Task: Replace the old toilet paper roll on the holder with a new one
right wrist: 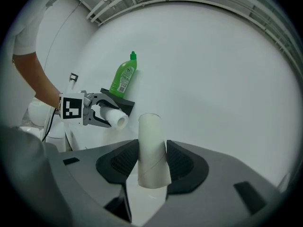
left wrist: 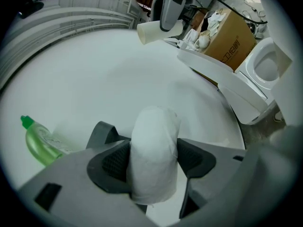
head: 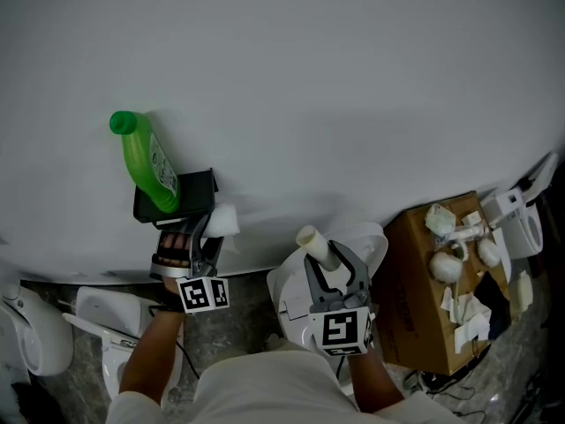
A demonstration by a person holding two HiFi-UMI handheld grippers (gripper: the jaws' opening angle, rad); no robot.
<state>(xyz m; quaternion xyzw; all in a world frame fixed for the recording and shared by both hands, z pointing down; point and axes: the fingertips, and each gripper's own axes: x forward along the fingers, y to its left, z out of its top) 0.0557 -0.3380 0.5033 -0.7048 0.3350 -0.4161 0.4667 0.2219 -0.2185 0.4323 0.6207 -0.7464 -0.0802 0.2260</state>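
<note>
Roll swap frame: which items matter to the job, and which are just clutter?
Job:
- white paper roll, clamped in the left gripper
- bare cardboard tube, clamped in the right gripper
- black holder on the wall

Clutter:
- green bottle, standing on the holder
- cardboard box with white bits on top
- toilet

Left tool (head: 199, 237) and right tool (head: 335, 268) both clamped, forearms (head: 152, 347) apparently outstretched

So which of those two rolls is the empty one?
The tube in the right tongs: bare, thin cardboard. The roll in the left tongs is fatter, wrapped in soft white paper.
</note>
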